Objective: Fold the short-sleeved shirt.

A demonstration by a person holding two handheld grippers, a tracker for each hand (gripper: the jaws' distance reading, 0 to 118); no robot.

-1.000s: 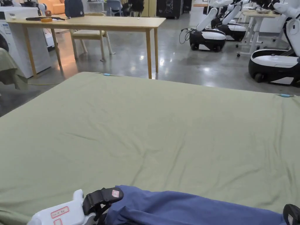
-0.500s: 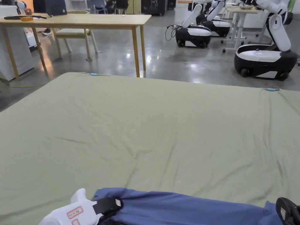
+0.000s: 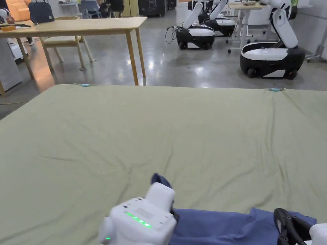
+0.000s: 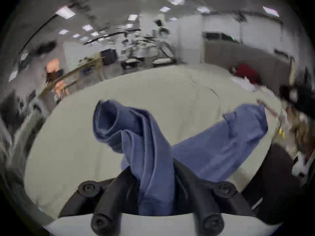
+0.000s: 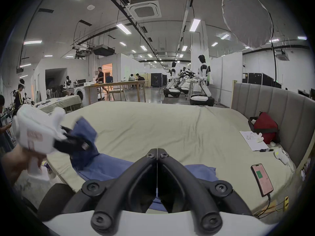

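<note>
My left gripper (image 4: 153, 180) has its fingers clamped on a bunched fold of the blue shirt (image 4: 213, 146); the cloth runs up between both black fingers and flops over in a rolled end above them. From the head view, the white body of the left gripper (image 3: 166, 204) sits over the near edge of the bed (image 3: 159, 127), with a corner of the shirt (image 3: 217, 225) poking up past it and the rest lying flat toward the right. The left gripper view is blurred.

My right gripper (image 5: 157, 152) has its fingers closed tip to tip with nothing between them. It sits just above the shirt (image 5: 109, 164), which lies along the near edge of the bed (image 5: 170, 125). In the right gripper view the left gripper (image 5: 71, 142) holds its end of the shirt lifted off the green sheet.

Off to the right on the bed: a phone (image 5: 261, 180) with a cable, a sheet of paper (image 5: 252, 140), a red bag (image 5: 265, 125) against the grey headboard (image 5: 272, 100).
</note>
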